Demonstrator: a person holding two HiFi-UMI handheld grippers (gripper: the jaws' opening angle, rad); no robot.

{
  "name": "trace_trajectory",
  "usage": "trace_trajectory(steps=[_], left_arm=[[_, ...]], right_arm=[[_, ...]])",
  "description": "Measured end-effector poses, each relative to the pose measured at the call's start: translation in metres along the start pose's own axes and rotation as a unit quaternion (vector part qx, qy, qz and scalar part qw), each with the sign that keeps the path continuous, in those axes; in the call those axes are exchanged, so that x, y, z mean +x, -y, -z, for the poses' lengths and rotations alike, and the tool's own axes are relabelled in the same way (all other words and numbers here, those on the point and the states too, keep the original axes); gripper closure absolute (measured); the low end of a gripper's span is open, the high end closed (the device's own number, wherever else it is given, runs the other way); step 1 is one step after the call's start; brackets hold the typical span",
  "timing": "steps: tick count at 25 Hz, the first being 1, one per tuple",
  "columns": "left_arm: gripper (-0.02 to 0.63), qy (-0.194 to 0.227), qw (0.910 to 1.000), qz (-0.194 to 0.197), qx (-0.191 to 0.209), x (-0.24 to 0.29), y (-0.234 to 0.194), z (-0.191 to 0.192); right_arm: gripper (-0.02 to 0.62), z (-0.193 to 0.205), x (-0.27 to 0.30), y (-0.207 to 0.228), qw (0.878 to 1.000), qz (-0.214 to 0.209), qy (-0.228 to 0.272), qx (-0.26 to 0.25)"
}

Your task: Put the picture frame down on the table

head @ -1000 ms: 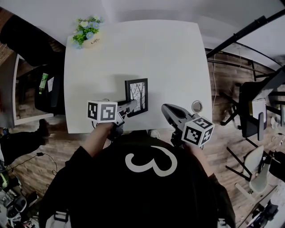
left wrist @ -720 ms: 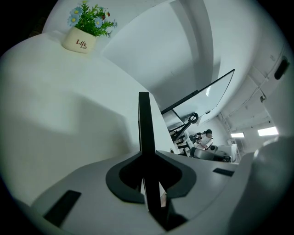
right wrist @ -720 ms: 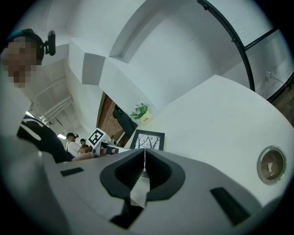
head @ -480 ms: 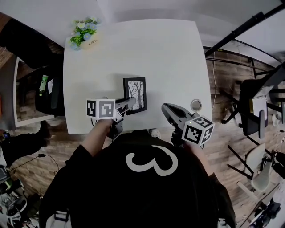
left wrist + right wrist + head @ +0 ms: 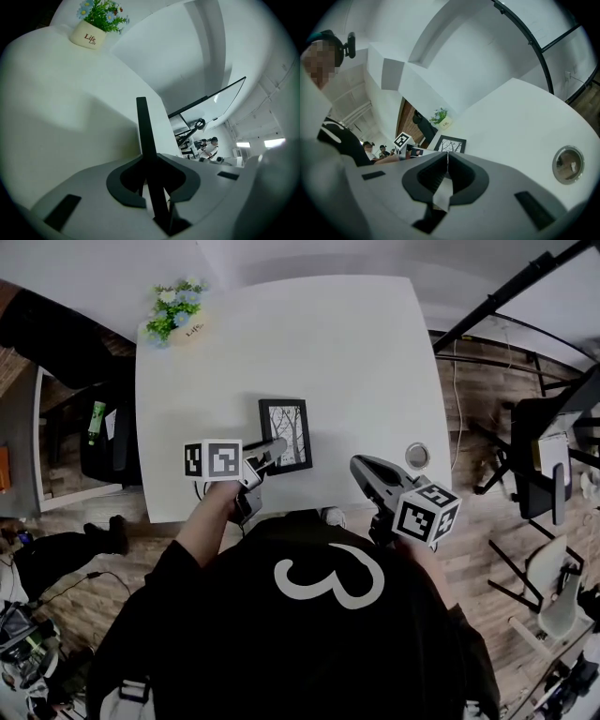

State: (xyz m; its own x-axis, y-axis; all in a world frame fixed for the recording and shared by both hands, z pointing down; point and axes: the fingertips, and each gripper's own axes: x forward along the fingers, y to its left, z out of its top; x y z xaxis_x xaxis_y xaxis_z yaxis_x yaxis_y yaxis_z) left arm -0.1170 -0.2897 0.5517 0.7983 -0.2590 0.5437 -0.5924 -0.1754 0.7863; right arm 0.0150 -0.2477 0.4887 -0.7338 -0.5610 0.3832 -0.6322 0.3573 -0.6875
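The picture frame, black-edged with a print of bare trees, sits over the near middle of the white table, its printed face turned up toward the head view; whether its underside rests on the table cannot be told. The left hand-held gripper is clamped on the frame's near left edge, and in the left gripper view the frame shows edge-on as a thin dark strip pinched between the jaws. The right hand-held gripper hovers over the table's near edge, apart from the frame to its right, its jaws pressed together with nothing between them. A small round shiny disc lies on the table just beyond the right hand-held gripper. A potted plant with blue and white flowers stands at the far left corner.
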Motion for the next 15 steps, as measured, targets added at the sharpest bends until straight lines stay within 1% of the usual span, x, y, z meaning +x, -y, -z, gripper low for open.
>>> trace_trajectory(steps=[4,15], left_arm=[[0.555,0.001,1.0,-0.004,-0.004,0.001,-0.004,-0.001],[0.554,0.005,0.9998,-0.02,0.002,0.001,-0.013,0.0]], right_arm=[[0.572,0.0,0.001,0.001,1.0,0.0,0.0,0.002],[0.571,0.002,0.002,0.0,1.0,-0.003,-0.009,-0.001]])
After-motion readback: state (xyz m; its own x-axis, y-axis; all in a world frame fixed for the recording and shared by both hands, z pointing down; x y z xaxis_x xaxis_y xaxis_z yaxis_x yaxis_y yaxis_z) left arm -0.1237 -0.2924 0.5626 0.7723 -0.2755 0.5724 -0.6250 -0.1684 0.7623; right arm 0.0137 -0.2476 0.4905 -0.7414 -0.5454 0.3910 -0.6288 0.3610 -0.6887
